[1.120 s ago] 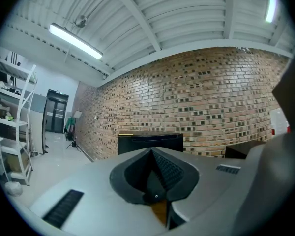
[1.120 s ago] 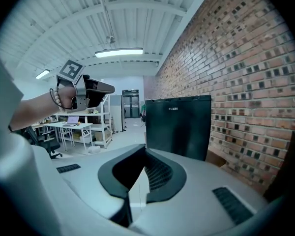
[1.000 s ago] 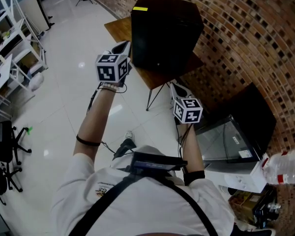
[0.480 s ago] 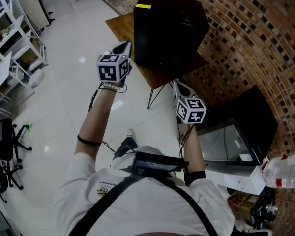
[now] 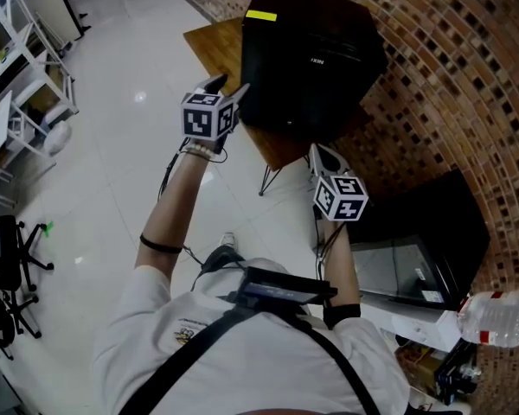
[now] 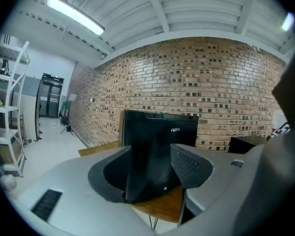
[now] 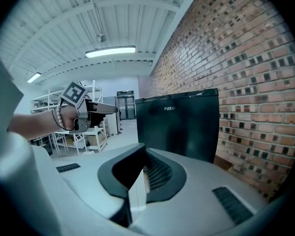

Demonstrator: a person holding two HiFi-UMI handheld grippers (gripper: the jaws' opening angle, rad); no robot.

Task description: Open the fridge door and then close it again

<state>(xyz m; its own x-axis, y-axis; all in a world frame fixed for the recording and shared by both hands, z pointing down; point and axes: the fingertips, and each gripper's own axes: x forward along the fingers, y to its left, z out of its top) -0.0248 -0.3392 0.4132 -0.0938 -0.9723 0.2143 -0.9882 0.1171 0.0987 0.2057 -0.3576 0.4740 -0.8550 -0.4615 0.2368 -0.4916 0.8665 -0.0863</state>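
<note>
Black, with its door shut, the fridge stands on a wooden table against the brick wall, in the upper middle of the head view. The left gripper is just at the fridge's left edge. Its jaws are opening, the fridge's front shows through the gap, and nothing is pressed between them. The right gripper, lower and to the right, points toward the fridge without touching it, jaws together and empty.
</note>
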